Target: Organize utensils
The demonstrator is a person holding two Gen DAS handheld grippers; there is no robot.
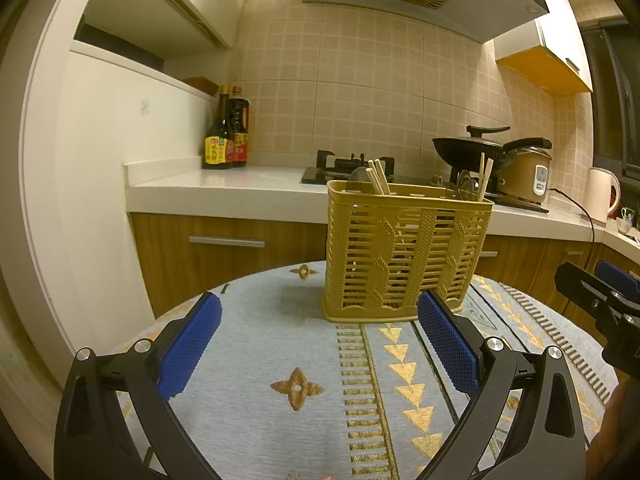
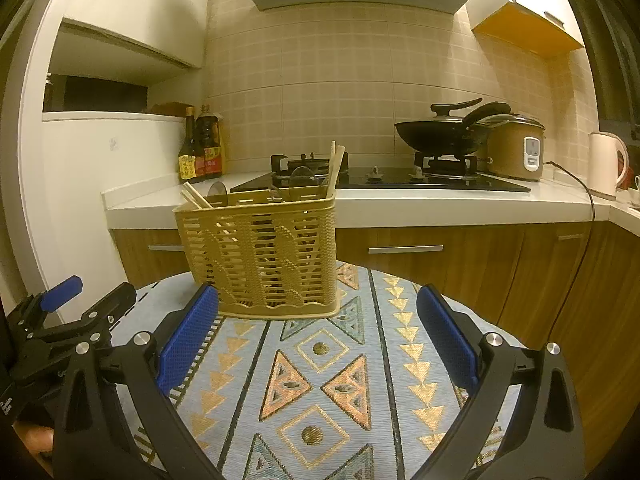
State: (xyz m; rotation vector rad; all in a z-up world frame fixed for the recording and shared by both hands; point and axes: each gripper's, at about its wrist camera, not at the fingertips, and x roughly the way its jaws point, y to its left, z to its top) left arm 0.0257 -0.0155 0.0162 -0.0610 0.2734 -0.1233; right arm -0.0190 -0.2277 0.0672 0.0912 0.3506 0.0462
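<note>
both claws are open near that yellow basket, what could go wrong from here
1. The basket is tall, light-looking and stands on a soft patterned cloth; a push from either open claw, left or right, might tip it.
2. The chopsticks lean out over the rim and could snag or spill if it is knocked.

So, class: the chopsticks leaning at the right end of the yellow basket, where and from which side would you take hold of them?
Grip the bare upper ends of the chopsticks, coming from above. Only those ends clear the rim of the basket; its slatted walls enclose the rest. They lean slightly, so tilt the pads to match. Both the left gripper and the right gripper are open and empty, so either could probably do it.
</note>
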